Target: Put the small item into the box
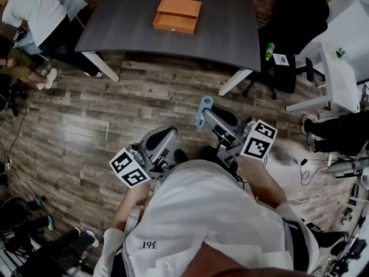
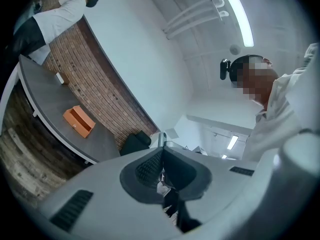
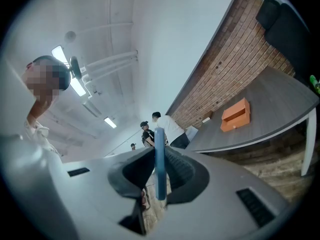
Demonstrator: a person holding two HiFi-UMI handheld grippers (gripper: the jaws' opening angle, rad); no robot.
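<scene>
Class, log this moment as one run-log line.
right gripper: shut on blue item; left gripper: shut, empty; orange box: on table, unreached

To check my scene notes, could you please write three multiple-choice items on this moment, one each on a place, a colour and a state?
1. Where is the orange open-topped box? A. on the dark grey table B. on the wooden floor C. on a black chair
2. What colour is the thin flat item in the right claw? A. red B. blue C. yellow
3. How is the left claw? A. wide open B. shut on the box C. shut, empty
Key: 1 A, the box sits on the tabletop; 2 B, a blue strip stands between its jaws; 3 C, its jaws meet with nothing between.
</scene>
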